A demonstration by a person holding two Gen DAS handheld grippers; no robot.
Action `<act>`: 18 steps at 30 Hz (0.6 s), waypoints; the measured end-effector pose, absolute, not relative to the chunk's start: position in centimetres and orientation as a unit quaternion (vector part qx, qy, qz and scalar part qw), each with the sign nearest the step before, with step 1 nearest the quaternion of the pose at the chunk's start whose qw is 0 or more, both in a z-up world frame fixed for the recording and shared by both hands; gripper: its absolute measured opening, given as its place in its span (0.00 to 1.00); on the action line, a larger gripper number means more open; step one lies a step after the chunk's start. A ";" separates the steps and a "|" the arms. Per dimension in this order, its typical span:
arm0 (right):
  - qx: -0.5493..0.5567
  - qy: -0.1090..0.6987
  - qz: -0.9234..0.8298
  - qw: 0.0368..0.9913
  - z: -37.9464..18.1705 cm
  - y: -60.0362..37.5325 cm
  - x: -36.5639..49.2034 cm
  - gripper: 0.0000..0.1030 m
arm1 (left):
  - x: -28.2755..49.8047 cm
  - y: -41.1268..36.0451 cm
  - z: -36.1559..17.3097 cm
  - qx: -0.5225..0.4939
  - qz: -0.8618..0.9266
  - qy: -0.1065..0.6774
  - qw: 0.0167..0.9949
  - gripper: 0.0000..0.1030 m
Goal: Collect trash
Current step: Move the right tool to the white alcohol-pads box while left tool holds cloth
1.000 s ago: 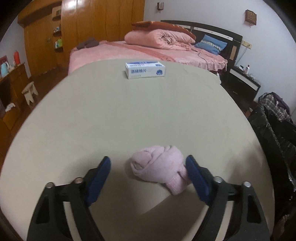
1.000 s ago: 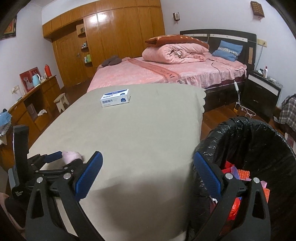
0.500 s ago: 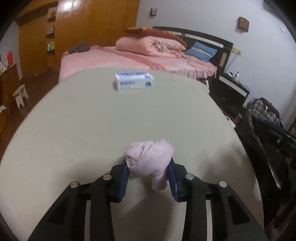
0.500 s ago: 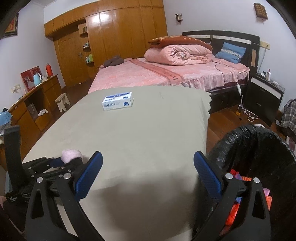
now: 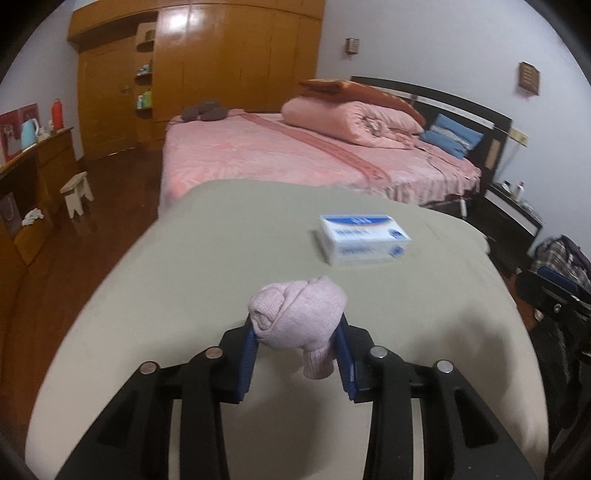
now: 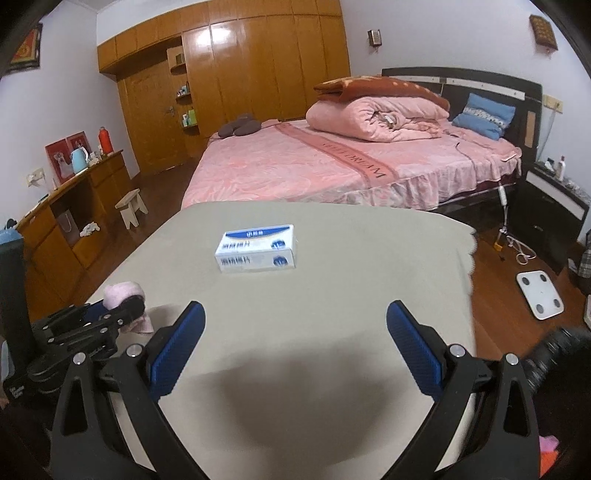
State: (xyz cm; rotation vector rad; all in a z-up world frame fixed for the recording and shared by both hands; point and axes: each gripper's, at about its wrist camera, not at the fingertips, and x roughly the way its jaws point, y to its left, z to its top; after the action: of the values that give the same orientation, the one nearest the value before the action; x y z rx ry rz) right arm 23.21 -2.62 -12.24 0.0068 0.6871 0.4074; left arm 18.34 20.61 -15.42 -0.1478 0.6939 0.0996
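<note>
Bedroom, pale walls. Wood wardrobe along back wall, dark wood floor. Pink bed w/ black headboard, nightstand at right, sideboard + stool at left.

Pink rolled sock between the left tongs' blue pads, above beige table, white box beyond.
</note>
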 end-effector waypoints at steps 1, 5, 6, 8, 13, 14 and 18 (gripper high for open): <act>0.003 0.337 0.198 0.920 -12.4 -2.0 24.0 0.93 | 18.9 21.3 -15.5 -0.076 0.055 0.339 0.936 0.36; 0.002 0.352 0.195 0.915 -13.3 0.9 26.5 0.93 | 20.4 23.8 -15.9 -0.083 0.077 0.339 0.934 0.36; 0.003 0.355 0.195 0.914 -13.6 1.5 26.9 0.93 | 20.8 24.4 -16.1 -0.084 0.083 0.340 0.933 0.36; -0.003 0.361 0.193 0.913 -14.1 3.3 27.7 0.93 | 21.3 25.7 -16.4 -0.084 0.090 0.341 0.932 0.36; -0.020 0.376 0.179 0.909 -15.8 6.7 29.3 0.93 | 21.9 28.1 -17.1 -0.088 0.106 0.345 0.929 0.36; -0.026 0.379 0.171 0.909 -16.2 7.3 29.7 0.93 | 22.0 28.4 -17.1 -0.090 0.108 0.345 0.928 0.36; -0.032 0.391 0.152 0.907 -17.2 9.1 30.9 0.93 | 22.3 29.7 -17.3 -0.096 0.117 0.344 0.927 0.36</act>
State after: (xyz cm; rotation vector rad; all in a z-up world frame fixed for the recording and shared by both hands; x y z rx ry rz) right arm 30.88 9.15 -17.18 -0.0670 0.8072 0.3143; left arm 22.30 29.73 -17.29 -0.1976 0.7043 0.2395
